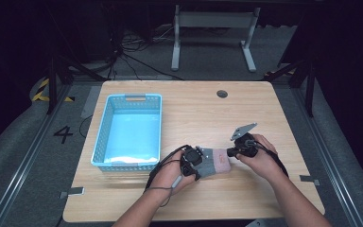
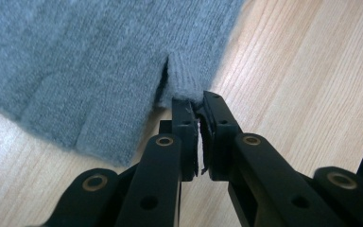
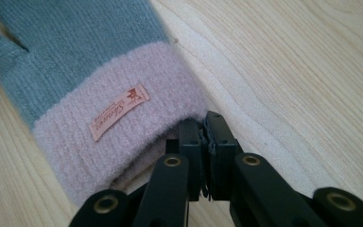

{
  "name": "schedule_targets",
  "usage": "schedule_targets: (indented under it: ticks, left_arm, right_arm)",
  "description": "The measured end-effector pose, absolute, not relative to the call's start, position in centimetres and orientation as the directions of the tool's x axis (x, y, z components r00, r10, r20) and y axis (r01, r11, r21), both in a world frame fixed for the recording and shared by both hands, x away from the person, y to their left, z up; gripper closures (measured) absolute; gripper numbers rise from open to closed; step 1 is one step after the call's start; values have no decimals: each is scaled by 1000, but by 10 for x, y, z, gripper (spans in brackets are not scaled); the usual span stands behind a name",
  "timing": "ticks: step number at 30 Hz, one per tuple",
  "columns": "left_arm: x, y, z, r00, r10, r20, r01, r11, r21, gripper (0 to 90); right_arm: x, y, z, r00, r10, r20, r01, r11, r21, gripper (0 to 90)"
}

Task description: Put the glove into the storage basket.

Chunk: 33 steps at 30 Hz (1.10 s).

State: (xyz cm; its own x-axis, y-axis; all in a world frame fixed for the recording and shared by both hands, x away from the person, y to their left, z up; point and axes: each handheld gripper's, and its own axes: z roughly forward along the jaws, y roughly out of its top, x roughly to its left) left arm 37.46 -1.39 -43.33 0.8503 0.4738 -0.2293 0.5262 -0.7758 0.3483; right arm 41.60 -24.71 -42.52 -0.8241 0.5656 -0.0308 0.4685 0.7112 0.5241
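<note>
A grey knitted wool glove with a pink fuzzy cuff [image 1: 216,161] lies flat on the light wooden table [image 1: 194,118], near the front edge and right of centre, between the person's two hands. The body is ribbed grey knit; the cuff is a wide band of softer, fluffier pink yarn. In the left gripper view the finger end is visible: the knit divides at a short slit, and one narrow finger tip [image 2: 185,78] projects toward the jaws.

The left gripper [image 2: 197,113] has its jaws closed almost together on the edge of that grey finger tip. The right gripper [image 3: 204,124] has its jaws closed on the rim of the pink cuff [image 3: 123,137], at the cuff's open end. In the high view, the left gripper [image 1: 196,166] sits at the grey end of the glove and the right gripper [image 1: 230,152] at the pink end, each held in a hand [image 1: 170,172] from the bottom of the frame.

A small salmon-coloured rectangular label [image 3: 119,112] is sewn on the pink cuff. It carries a small dark emblem and a line of script lettering; the lettering is too small to read with certainty.

A light blue perforated plastic basket [image 1: 105,137] stands on the left part of the table, well apart from the glove. A pale item lies at its near end; it cannot be identified. A number "4" [image 1: 63,134] is marked on the grey floor left of the table.
</note>
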Motion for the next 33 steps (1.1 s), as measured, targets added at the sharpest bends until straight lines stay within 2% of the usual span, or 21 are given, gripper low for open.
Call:
schedule_targets:
  ticks: [9,19,33]
  left_arm:
    - [371,-7,-421,836,502,-223,549,-759,350,797]
    - [367,7,-391,840,505,-197,537,-729,424,729]
    - [373,8,-371,847,497,-188,517,-689,508,651]
  right_arm:
    - [414,-249,-423,-816,575,-59,466,715,521,820]
    - [407,-258,-409,-801,590,-96,456,707,541,787]
    - [394,-277,-395,-773,633,-47,500,653,568,703]
